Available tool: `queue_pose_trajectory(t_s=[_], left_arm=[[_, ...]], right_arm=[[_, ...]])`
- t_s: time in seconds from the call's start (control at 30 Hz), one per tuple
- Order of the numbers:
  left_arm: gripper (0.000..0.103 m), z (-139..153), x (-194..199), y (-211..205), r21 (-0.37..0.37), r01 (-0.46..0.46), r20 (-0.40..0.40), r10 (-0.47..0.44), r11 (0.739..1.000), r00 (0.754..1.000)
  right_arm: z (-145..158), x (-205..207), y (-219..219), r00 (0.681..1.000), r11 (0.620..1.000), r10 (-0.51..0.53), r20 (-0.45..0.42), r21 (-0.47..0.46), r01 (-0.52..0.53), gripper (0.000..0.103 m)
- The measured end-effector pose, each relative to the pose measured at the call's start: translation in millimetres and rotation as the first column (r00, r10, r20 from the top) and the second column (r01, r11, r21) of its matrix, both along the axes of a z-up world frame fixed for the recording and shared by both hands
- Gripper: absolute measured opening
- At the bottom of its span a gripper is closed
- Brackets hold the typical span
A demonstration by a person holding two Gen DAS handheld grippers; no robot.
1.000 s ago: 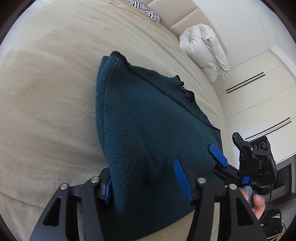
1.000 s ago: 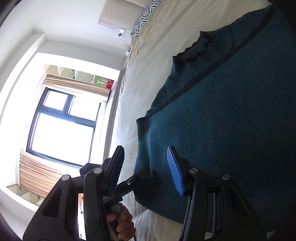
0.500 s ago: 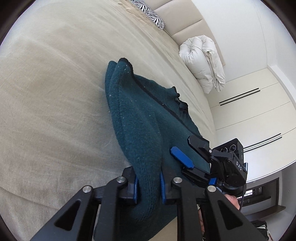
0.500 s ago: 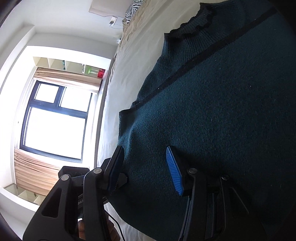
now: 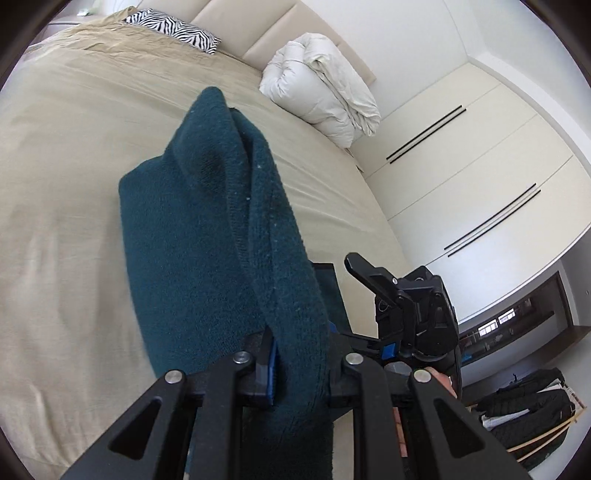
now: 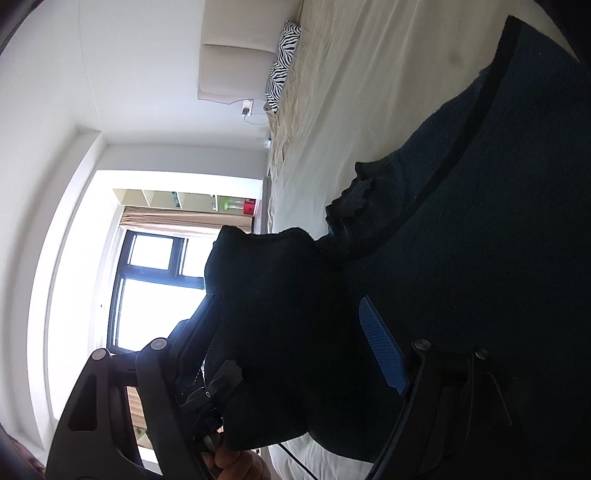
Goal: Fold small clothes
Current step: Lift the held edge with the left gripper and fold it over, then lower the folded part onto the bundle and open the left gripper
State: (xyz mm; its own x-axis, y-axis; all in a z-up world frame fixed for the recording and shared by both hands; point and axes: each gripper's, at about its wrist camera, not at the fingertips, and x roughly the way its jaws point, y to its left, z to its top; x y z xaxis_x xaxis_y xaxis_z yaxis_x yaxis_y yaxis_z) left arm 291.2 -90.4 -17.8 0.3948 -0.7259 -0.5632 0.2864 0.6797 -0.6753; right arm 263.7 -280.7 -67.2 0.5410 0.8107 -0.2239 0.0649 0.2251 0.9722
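Note:
A dark teal knitted sweater (image 5: pixel 207 236) lies on the beige bed (image 5: pixel 55 155). My left gripper (image 5: pixel 301 354) is shut on the sweater's near edge and holds it lifted, so the cloth rises in a fold toward the camera. In the right wrist view the sweater (image 6: pixel 480 229) spreads flat with its collar (image 6: pixel 354 199) showing. My right gripper (image 6: pixel 291 350) is open, its blue pad (image 6: pixel 384 354) resting over the sweater, with the lifted fold between its fingers. The right gripper also shows in the left wrist view (image 5: pixel 399 295), beside the lifted edge.
A folded white duvet (image 5: pixel 321 85) and a zebra-print pillow (image 5: pixel 173 29) lie at the head of the bed. White wardrobe doors (image 5: pixel 480 177) stand to the right. A bright window (image 6: pixel 147 288) is beyond the bed's side.
My left gripper has closed on the sweater's edge and lifted it up and over. My right gripper stayed open and moved further over the sweater.

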Motion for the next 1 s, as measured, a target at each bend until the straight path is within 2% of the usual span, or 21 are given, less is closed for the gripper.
queue_pose_trajectory(t_s=[0.1,0.13,0.2,0.23,0.27,0.33,0.4,0.53,0.6,0.7,0.83,1.0], left_arm=[[0.026,-24,2,-48,0.025,0.065,-0.036,-0.065,0.998,0.997],[0.032,-29,-1,-60,0.031,0.096,-0.038,-0.094,0.995,0.995],[0.042,-27,-12,-71,0.035,0.145,-0.019,-0.145,0.989,0.989],[0.052,-22,-19,-71,0.026,0.159,0.004,-0.159,0.987,0.987],[0.057,-14,-27,-66,0.007,0.168,0.04,-0.168,0.986,0.985],[0.058,-1,-39,-48,0.006,0.16,0.111,-0.16,0.987,0.981],[0.058,2,-40,-26,-0.005,0.124,0.123,-0.122,0.992,0.985],[0.058,-14,-31,11,-0.003,0.045,0.065,-0.045,0.999,0.997],[0.058,-26,-31,25,-0.008,0.028,0.042,-0.028,1.0,0.999],[0.058,-42,-32,34,-0.006,0.02,0.018,-0.02,1.0,1.0],[0.058,-50,-37,29,-0.002,0.033,0.006,-0.032,0.999,0.999],[0.06,-53,-37,10,0.037,0.073,0.017,-0.073,0.997,0.997]], right_arm=[[-11,0,-37,0.998,0.998,-0.054,-0.027,0.029,0.055,0.077],[-16,-1,-46,0.997,0.997,-0.071,-0.04,0.028,0.072,0.077],[-28,-5,-62,0.993,0.996,-0.086,-0.077,0.007,0.087,0.077],[-33,-5,-66,0.993,0.997,-0.082,-0.087,0.002,0.082,0.077],[-36,-5,-68,0.994,0.998,-0.069,-0.084,0.006,0.069,0.077],[-35,-4,-70,0.997,0.999,-0.037,-0.065,-0.006,0.037,0.077],[-31,-2,-66,0.998,0.999,-0.007,-0.061,-0.049,0.004,0.077],[-17,6,-51,0.996,0.978,0.059,-0.073,-0.194,-0.072,0.076],[-9,1,-38,0.991,0.949,0.097,-0.095,-0.291,-0.121,0.071],[-7,3,-17,0.983,0.905,0.135,-0.127,-0.389,-0.174,0.064],[-14,9,-12,0.977,0.879,0.141,-0.159,-0.434,-0.198,0.05],[-21,-2,-35,0.982,0.915,0.097,-0.163,-0.373,-0.152,0.049]])
